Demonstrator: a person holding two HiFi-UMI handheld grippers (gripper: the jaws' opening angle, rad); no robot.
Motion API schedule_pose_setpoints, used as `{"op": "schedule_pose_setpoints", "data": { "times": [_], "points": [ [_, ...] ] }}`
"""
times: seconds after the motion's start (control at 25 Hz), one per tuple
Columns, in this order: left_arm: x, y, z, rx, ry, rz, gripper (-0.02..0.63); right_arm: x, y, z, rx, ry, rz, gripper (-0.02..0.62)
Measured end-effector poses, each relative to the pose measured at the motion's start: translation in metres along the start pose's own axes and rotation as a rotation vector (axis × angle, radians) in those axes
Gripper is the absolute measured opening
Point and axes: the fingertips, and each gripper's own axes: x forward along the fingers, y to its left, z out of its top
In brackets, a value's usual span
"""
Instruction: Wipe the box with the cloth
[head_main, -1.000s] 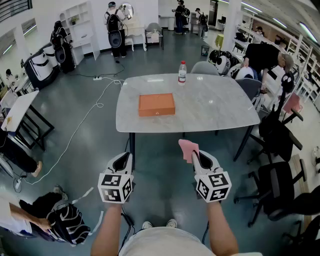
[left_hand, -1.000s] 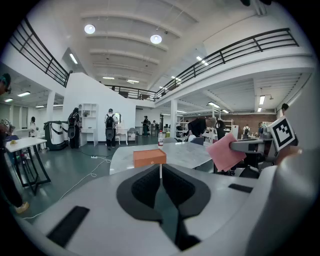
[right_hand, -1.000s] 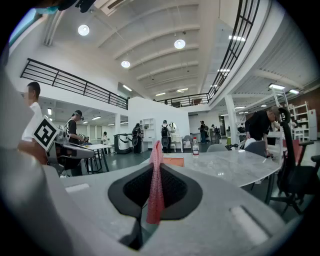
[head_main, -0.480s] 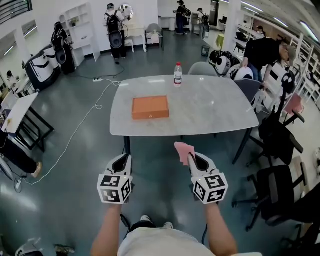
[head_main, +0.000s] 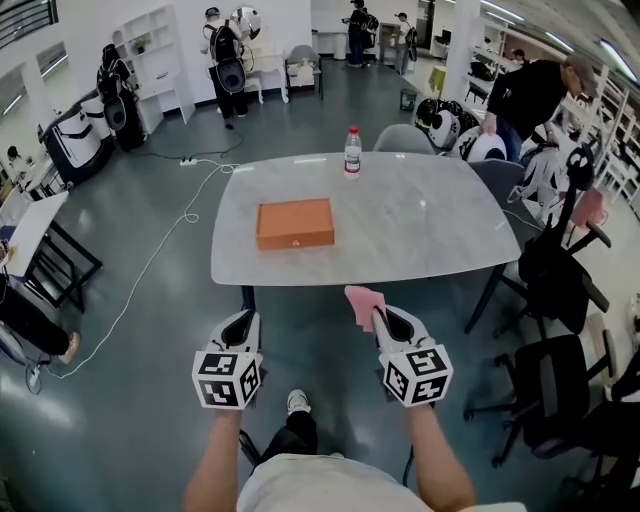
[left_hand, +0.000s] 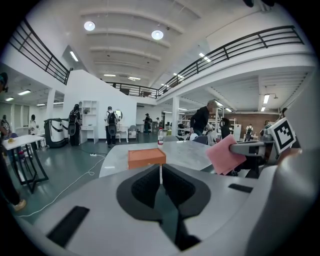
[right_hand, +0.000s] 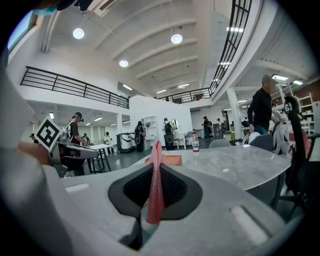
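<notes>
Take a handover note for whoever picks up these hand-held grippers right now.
Left hand-held gripper: jaws together, empty, held short of the table.
Right hand-held gripper: shut on the pink cloth, also short of the table.
Orange box: flat on the table, left of centre.
Done: cloth gripped.
Left: reach the box and wipe it.

Box (head_main: 294, 223): orange. Cloth (head_main: 364, 304): pink. Table (head_main: 430, 230) under box: white-grey marble veining. Bottle (head_main: 352, 151) behind box: clear, red cap. Left gripper (head_main: 244, 320) & right gripper (head_main: 388, 318): b/w square-marker cubes.
</notes>
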Motion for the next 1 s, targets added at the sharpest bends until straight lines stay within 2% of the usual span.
{"op": "schedule_pose_setpoints", "data": {
  "times": [0.24,0.64,1.0],
  "points": [
    [0.054,0.029,0.006,-0.012,0.006,-0.020,0.018,0.055,-0.018,0.004,-0.003,0.012,-0.020,0.018],
    [0.142,0.105,0.040,-0.029,0.023,-0.065,0.018,0.161,-0.039,0.030,0.010,0.046,-0.091,0.018],
    [0.196,0.142,0.050,-0.040,0.036,-0.108,0.018,0.217,-0.060,0.039,0.018,0.065,-0.151,0.018]
  ]
}}
